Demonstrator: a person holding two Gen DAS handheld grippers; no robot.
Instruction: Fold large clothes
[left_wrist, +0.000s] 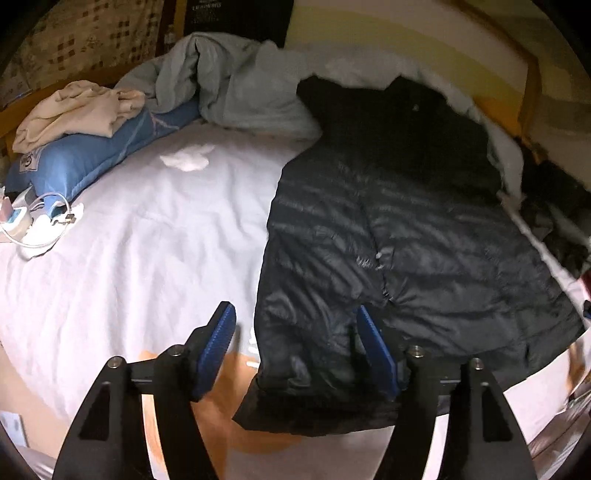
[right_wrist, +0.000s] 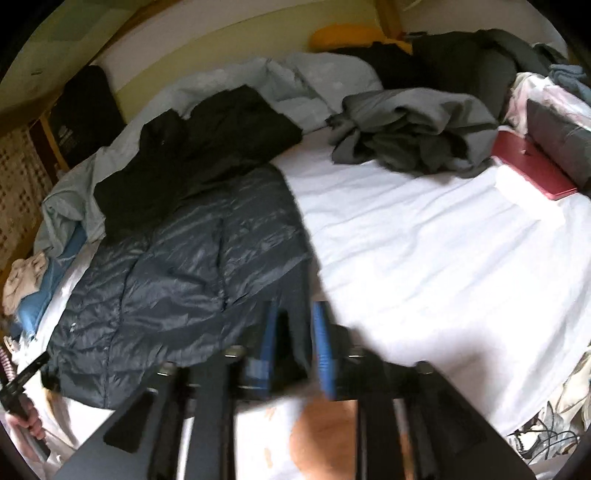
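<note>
We see the jacket (left_wrist: 406, 236) flat on the bed (left_wrist: 147, 240). Our left gripper (left_wrist: 295, 347) is spread over its hem; the right gripper (right_wrist: 295, 343) stands apart, pinching nothing.

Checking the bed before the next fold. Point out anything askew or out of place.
The dark puffer jacket lies slanted on the white sheet, its hem hanging over the bed's near edge. A grey garment sits crumpled near the back, and a red folder lies on the sheet.

A white-sheeted bed (left_wrist: 129, 240) carries a dark puffer jacket (left_wrist: 388, 240), a blue pillow (left_wrist: 92, 155), a grey garment heap (right_wrist: 413, 129) (crumpled) and a red folder (right_wrist: 532, 170)
</note>
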